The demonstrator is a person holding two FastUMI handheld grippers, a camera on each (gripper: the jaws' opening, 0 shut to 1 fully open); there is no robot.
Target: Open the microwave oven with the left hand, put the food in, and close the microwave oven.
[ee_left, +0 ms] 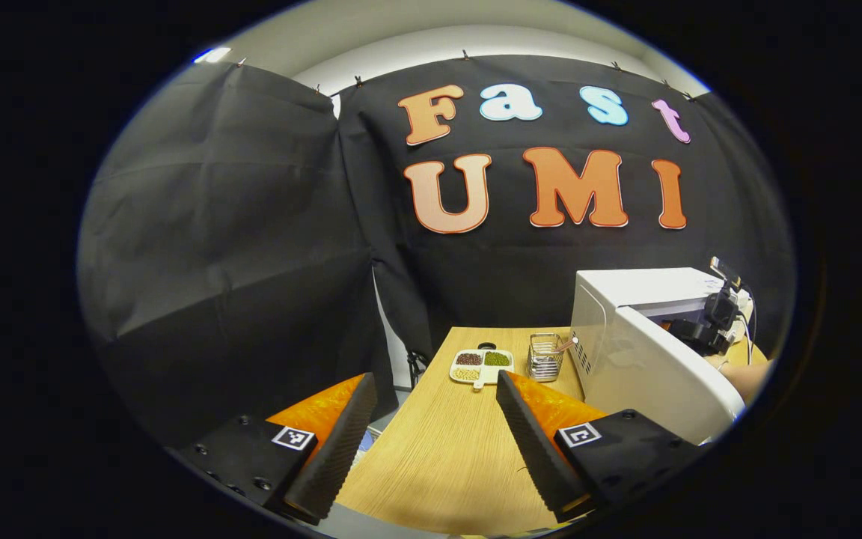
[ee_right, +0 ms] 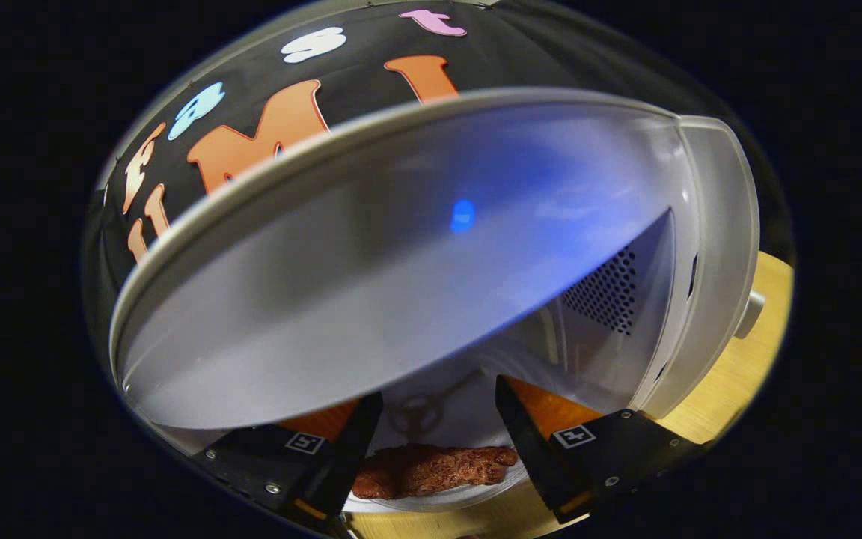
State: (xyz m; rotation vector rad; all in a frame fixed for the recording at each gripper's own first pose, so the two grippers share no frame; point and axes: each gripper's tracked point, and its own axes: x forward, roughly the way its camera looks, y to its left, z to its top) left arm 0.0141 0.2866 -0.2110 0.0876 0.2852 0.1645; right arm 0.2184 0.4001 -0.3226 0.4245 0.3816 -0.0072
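Observation:
The white microwave [ee_left: 629,296] stands on the right of the wooden table [ee_left: 446,449], its door [ee_left: 655,374] swung open toward me. My left gripper [ee_left: 435,378] hovers open over the table, left of the door, with nothing between its fingers. My right gripper [ee_left: 704,326] is at the oven's mouth. In the right gripper view that gripper [ee_right: 437,389] is open and points into the cavity [ee_right: 476,359]. A brown piece of food [ee_right: 431,468] on a white plate [ee_right: 431,503] lies between and below its fingers, in front of the turntable hub [ee_right: 420,412].
A divided white dish of beans [ee_left: 482,364] and a wire basket [ee_left: 545,357] sit at the table's far end, left of the microwave. The oven's knob [ee_right: 750,308] sticks out on its right panel. Vent holes [ee_right: 603,288] mark the cavity's right wall.

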